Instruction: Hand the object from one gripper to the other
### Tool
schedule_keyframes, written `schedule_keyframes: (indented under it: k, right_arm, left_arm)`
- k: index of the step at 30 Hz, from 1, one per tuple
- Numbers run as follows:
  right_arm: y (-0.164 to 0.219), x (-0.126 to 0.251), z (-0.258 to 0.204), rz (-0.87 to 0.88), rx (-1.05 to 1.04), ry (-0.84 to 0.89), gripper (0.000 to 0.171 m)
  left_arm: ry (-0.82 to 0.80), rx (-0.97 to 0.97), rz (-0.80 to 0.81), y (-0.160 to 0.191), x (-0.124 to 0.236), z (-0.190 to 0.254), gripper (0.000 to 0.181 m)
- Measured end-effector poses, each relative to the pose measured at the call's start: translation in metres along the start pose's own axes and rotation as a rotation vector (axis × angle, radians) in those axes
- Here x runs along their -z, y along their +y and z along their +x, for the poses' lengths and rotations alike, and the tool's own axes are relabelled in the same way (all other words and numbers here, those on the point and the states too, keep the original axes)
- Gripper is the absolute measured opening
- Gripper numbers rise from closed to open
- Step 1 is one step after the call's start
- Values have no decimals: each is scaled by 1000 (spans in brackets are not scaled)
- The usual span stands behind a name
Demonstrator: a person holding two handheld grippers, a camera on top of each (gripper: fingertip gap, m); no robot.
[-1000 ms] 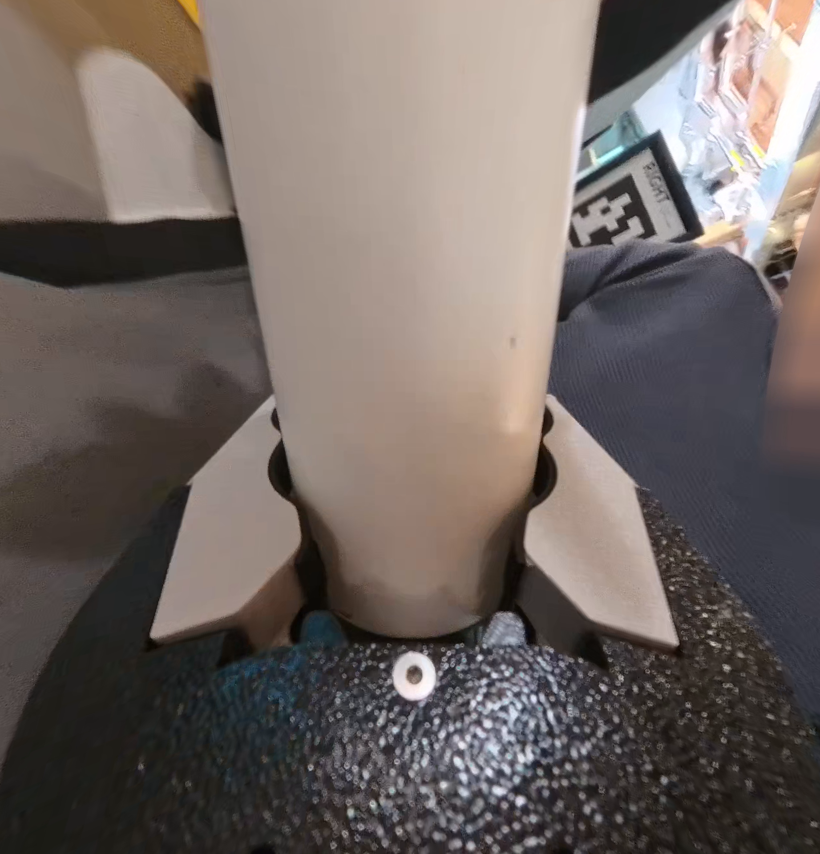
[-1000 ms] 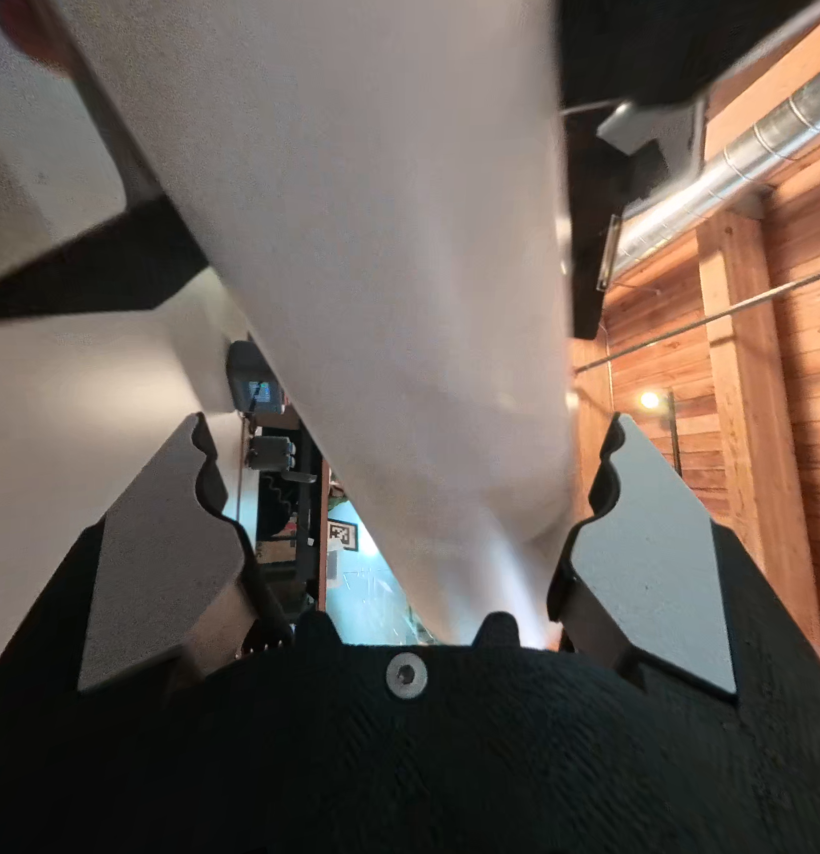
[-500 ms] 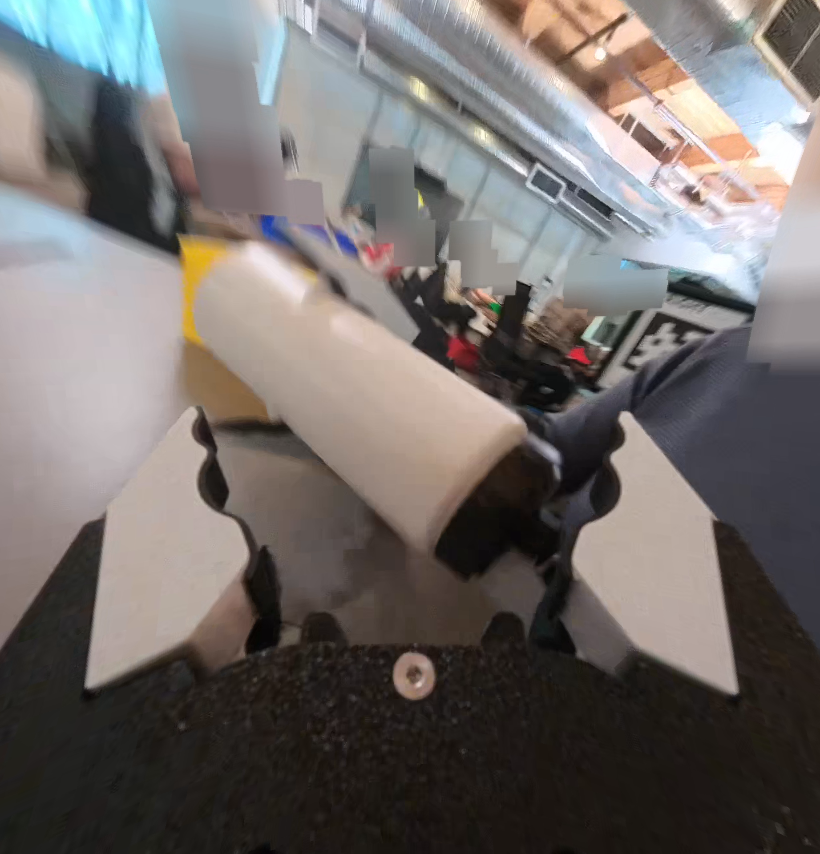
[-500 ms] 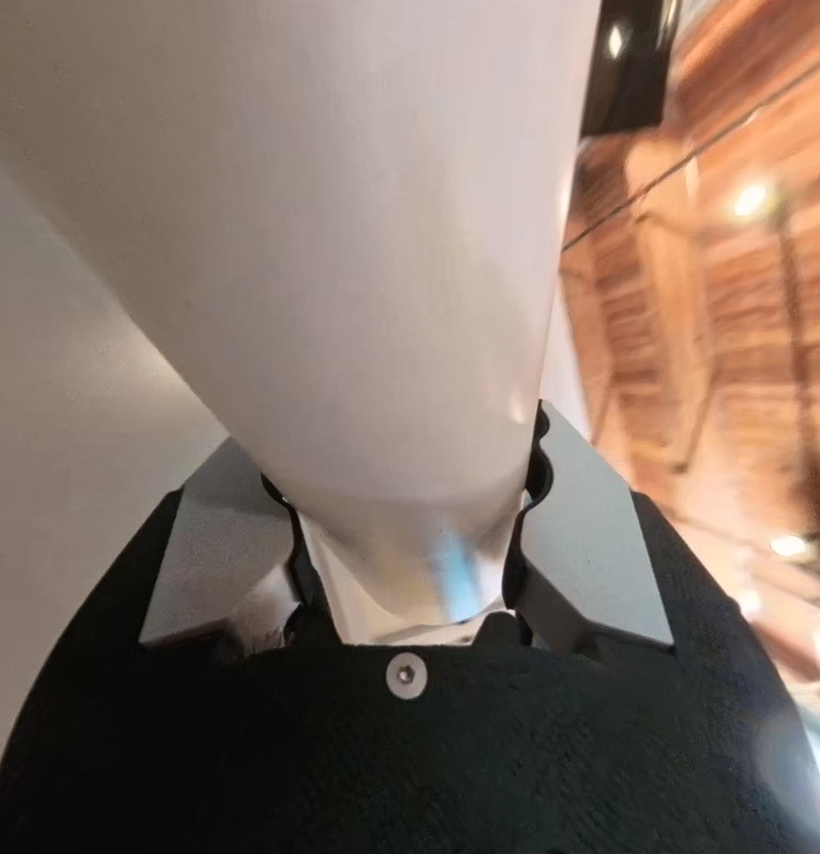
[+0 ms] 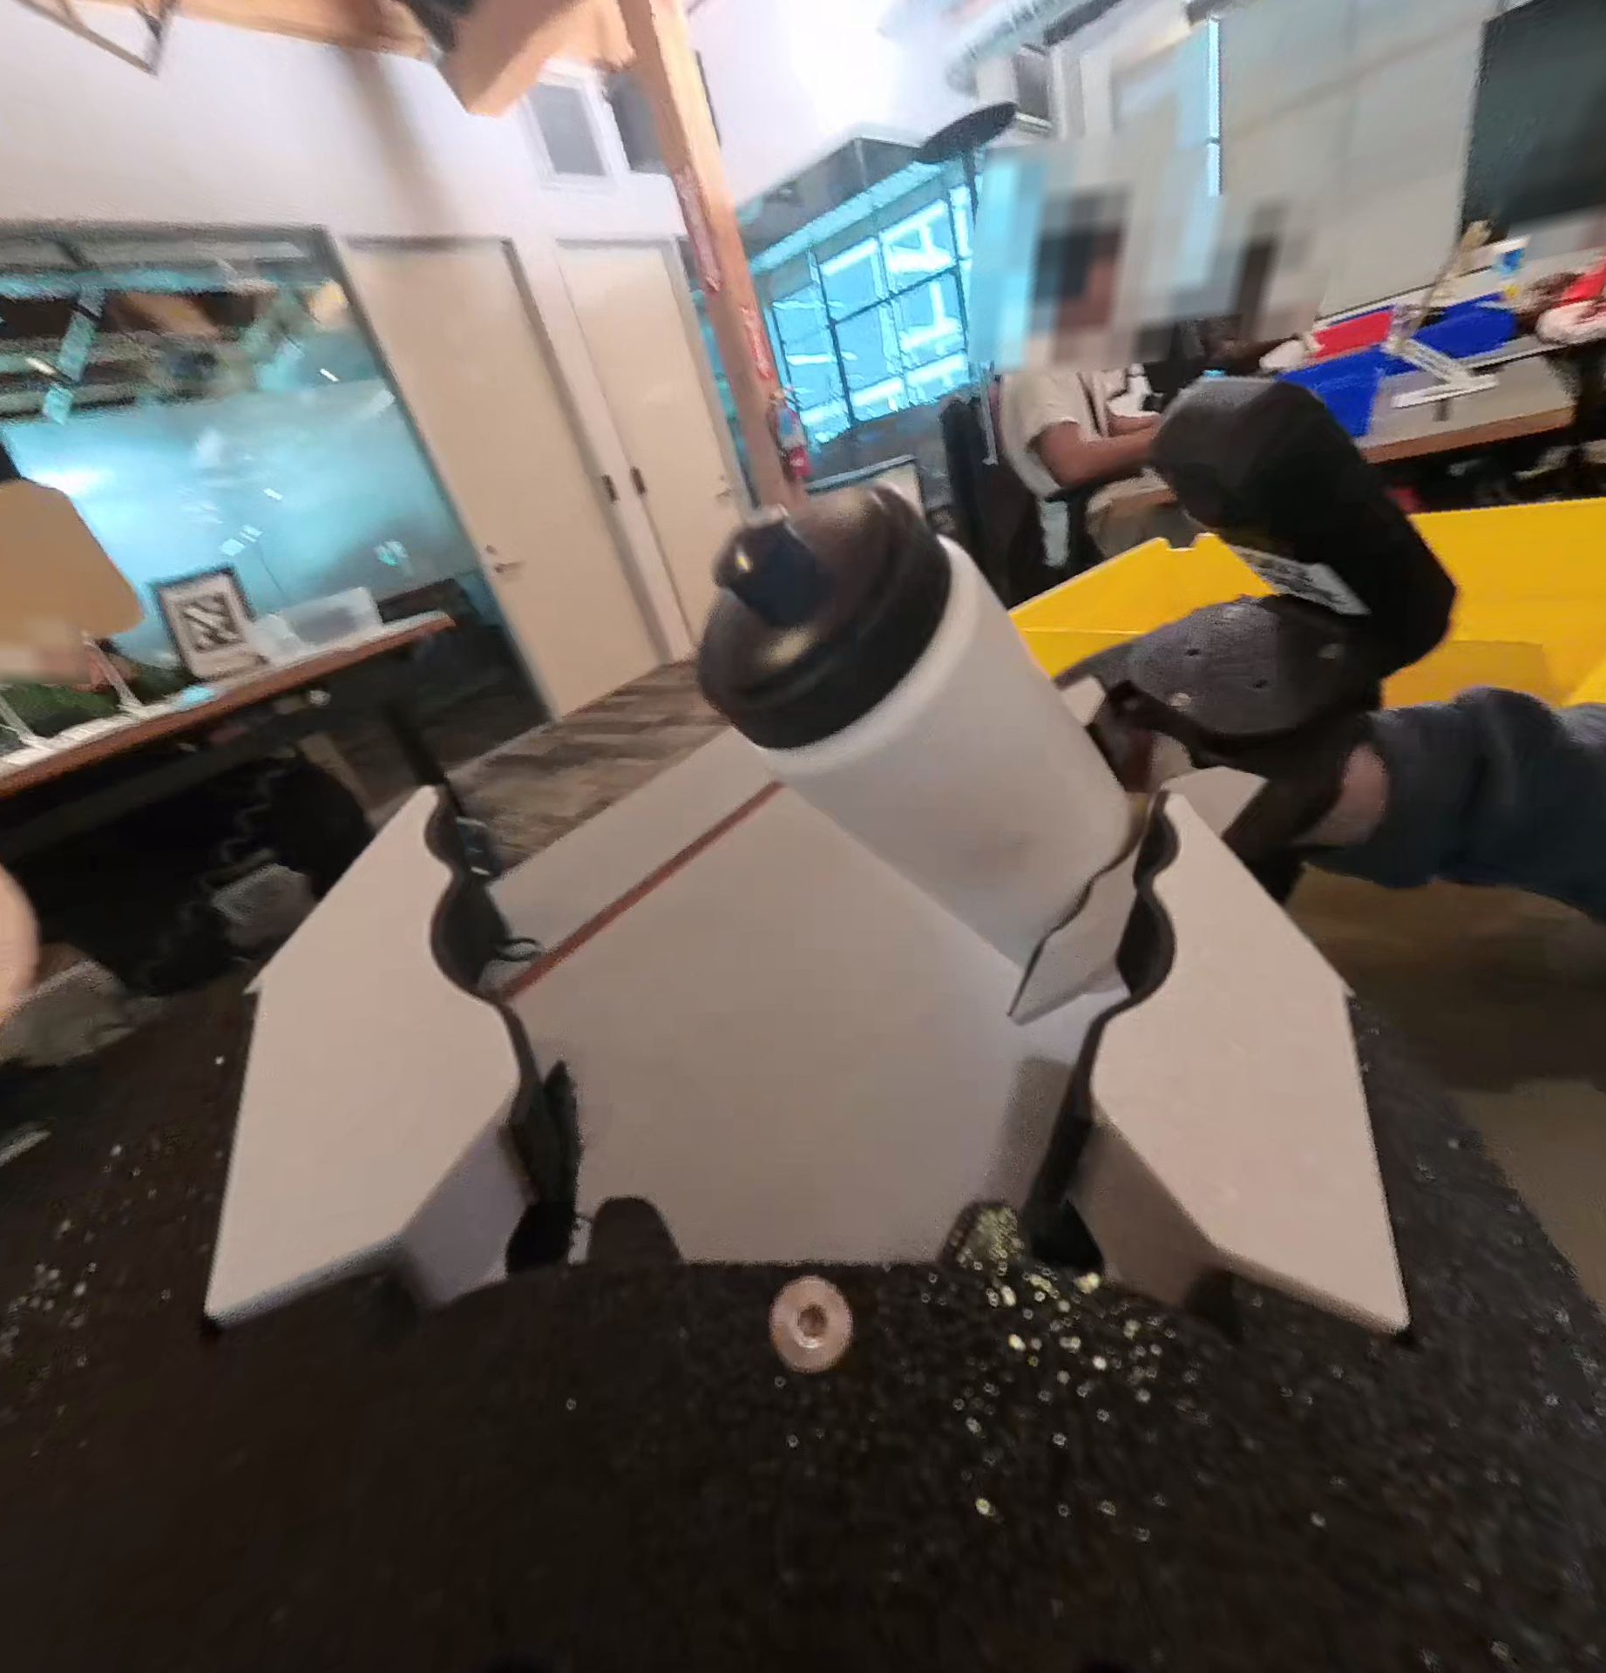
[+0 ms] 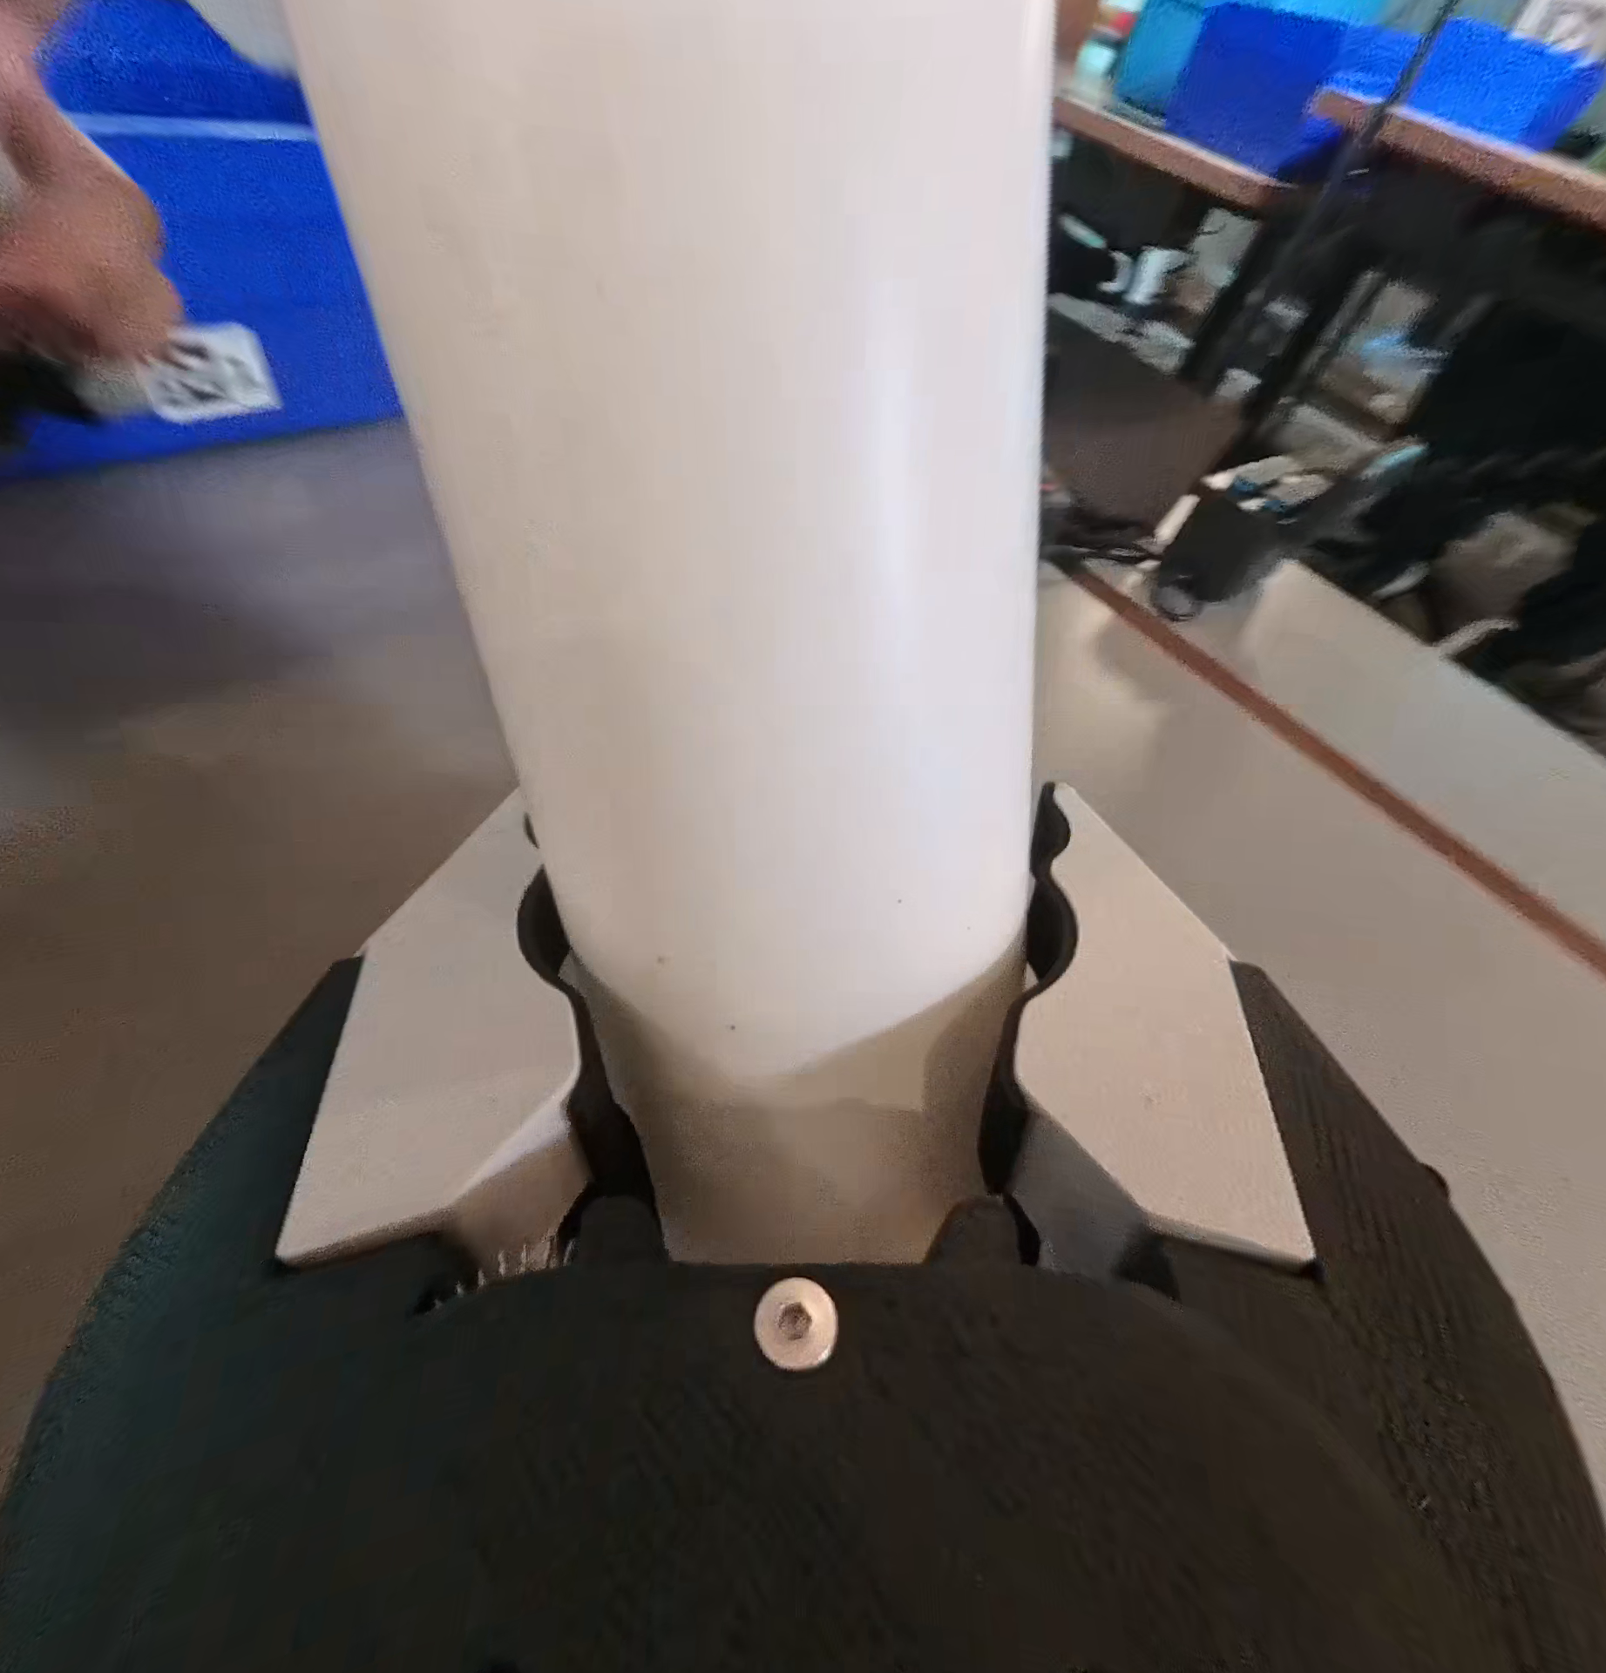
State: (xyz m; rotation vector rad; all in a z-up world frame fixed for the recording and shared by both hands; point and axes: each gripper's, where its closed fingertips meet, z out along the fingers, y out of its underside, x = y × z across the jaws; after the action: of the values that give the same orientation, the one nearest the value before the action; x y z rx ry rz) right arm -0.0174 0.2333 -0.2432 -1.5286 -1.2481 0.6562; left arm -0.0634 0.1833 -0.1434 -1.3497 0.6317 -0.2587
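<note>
The object is a white bottle [image 5: 926, 769] with a dark cap [image 5: 808, 625]. In the left wrist view it hangs tilted above the table, cap toward the upper left. My right gripper [image 5: 1098, 860] holds its lower end from the right. My left gripper [image 5: 799, 905] is open and empty, its right finger [image 5: 1233, 1041] close to the bottle's base. In the right wrist view my right gripper [image 6: 790, 806] is shut on the bottle [image 6: 690, 453], which fills the middle of the frame; its cap is out of view.
A white table [image 5: 781, 1068] with a reddish edge lies below both grippers. A yellow bin [image 5: 1523, 579] stands behind the right gripper. A dark sleeve [image 5: 1505, 797] reaches in from the right. Blue bins [image 6: 238, 226] and desks with seated people stand farther off.
One second ago my left gripper was shut on the bottle and the right was open around it. The right has shut on it; the left has opened and drawn back.
</note>
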Motion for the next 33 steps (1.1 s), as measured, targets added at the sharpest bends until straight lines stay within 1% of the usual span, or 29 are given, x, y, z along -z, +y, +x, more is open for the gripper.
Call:
schedule_keyframes:
  k: [5, 8, 10, 12, 14, 15, 16, 18, 20, 21, 22, 24, 25, 26, 28, 30, 31, 32, 33]
  right_arm:
    - [-15, 4, -40, 62, -45, -231, 103]
    - [-23, 11, -61, 102, -55, -364, 103]
    - [-23, 14, -73, 103, -54, -441, 103]
    - [-22, 18, -86, 103, -52, -522, 103]
    - [-19, 20, -100, 96, -36, -590, 103]
    - [-18, 20, -104, 91, -33, -612, 103]
    - [-18, 19, -108, 95, -36, -627, 103]
    - [-19, 18, -112, 115, -26, -633, 103]
    - [-24, 12, -106, 149, 1, -557, 102]
    - [-26, 9, -100, 158, 21, -501, 105]
    - [-27, 6, -94, 159, 43, -450, 117]
    - [-29, 1, -82, 157, 100, -338, 133]
    - [-32, -1, -75, 168, 152, -260, 139]
    - [-38, -3, -69, 189, 224, -167, 141]
    - [-51, -3, -67, 242, 407, 11, 138]
    - [-55, -7, -64, 206, 556, 201, 130]
    - [-56, -9, -62, 181, 608, 277, 124]
    - [-58, -8, -57, 163, 642, 361, 115]
    - [-58, -8, -53, 140, 655, 413, 109]
  left_arm:
    - [112, 193, -103, 24, -21, 30, 152]
    - [198, 293, -88, 22, -25, 47, 153]
    - [241, 325, -74, 18, -26, 56, 149]
    - [282, 347, -60, 13, -26, 65, 142]
    - [339, 364, -34, 7, -24, 76, 130]
    - [386, 367, -16, 3, -21, 84, 117]
    - [427, 364, 7, -2, -18, 91, 99]
    - [423, 324, 19, -5, -18, 94, 98]
    - [358, 300, 46, -8, -18, 85, 97]
    - [314, 318, 86, -13, -17, 77, 97]
    - [265, 357, 134, -19, -15, 67, 97]
    - [135, 450, 230, -27, -9, 40, 97]
    - [76, 495, 271, -28, -5, 28, 97]
    - [18, 540, 305, -27, -1, 17, 96]
    - [-26, 636, 352, -24, 4, 7, 96]
    - [-36, 708, 385, -22, 5, 4, 96]
    - [-17, 738, 400, -23, 5, 7, 97]
    - [-9, 760, 410, -23, 6, 7, 97]
    - [-8, 758, 415, -23, 6, 7, 97]
